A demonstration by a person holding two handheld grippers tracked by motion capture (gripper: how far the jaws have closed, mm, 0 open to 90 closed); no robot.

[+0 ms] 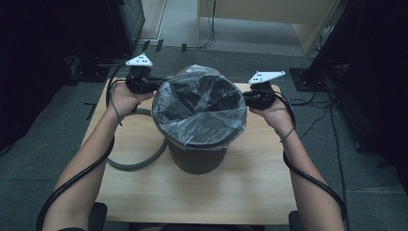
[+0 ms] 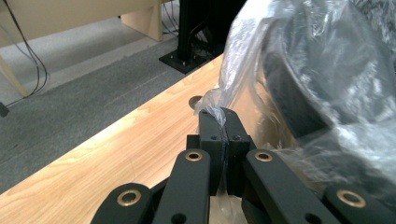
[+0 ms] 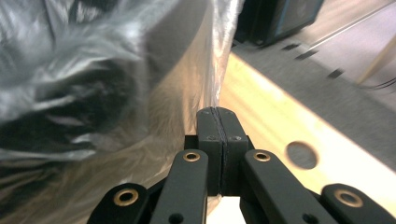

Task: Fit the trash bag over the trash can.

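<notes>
A dark round bin [image 1: 198, 159] stands in the middle of the wooden table [image 1: 250, 192]. A clear plastic bag [image 1: 199, 127] lines it and folds over its rim. My left gripper [image 1: 150, 85] is at the bin's left side and is shut on the bag's edge [image 2: 219, 109], which is pinched between the black jaws. My right gripper [image 1: 246, 97] is at the bin's right side. Its jaws are pressed together on the thin film of the bag [image 3: 215, 88]. Both hands hold the bag's rim at about the same height.
A grey cable [image 1: 139, 161] loops on the table left of the bin. Round holes [image 3: 301, 155] pierce the tabletop near its far edge. Beyond the table lie grey carpet [image 1: 48, 144], black stands and cables, and a pale wooden desk [image 1: 269, 14].
</notes>
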